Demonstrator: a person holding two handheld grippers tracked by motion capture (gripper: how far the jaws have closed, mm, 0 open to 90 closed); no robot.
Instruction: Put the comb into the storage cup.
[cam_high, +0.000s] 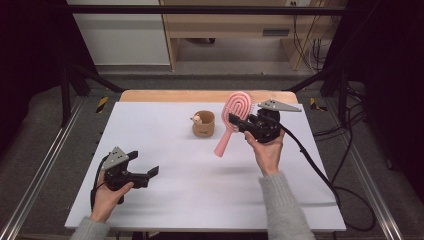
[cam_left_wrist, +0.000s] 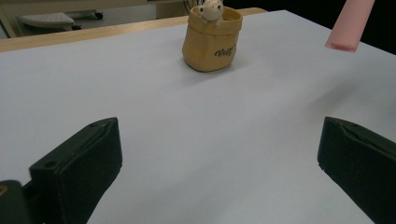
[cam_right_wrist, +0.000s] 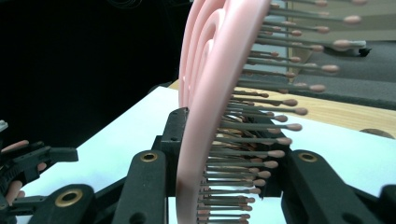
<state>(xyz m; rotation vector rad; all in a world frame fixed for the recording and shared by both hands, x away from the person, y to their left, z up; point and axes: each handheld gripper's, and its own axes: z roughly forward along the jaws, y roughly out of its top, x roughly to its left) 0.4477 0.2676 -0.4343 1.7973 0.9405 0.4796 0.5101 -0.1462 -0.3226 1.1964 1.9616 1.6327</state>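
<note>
The right hand-held gripper (cam_high: 248, 123) clamps the pink hairbrush (cam_high: 233, 120) at its head, lifted above the desk (cam_high: 165, 200) toward its far right corner; it looks light, stiff plastic, probably slippery, so the handle offers a better hold. The left hand-held gripper (cam_high: 145, 165) gapes empty

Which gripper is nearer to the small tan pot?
Right. The right gripper, holding the pink hairbrush, hangs just right of the tan pot; the left gripper is farther, toward the table's near-left.
</note>
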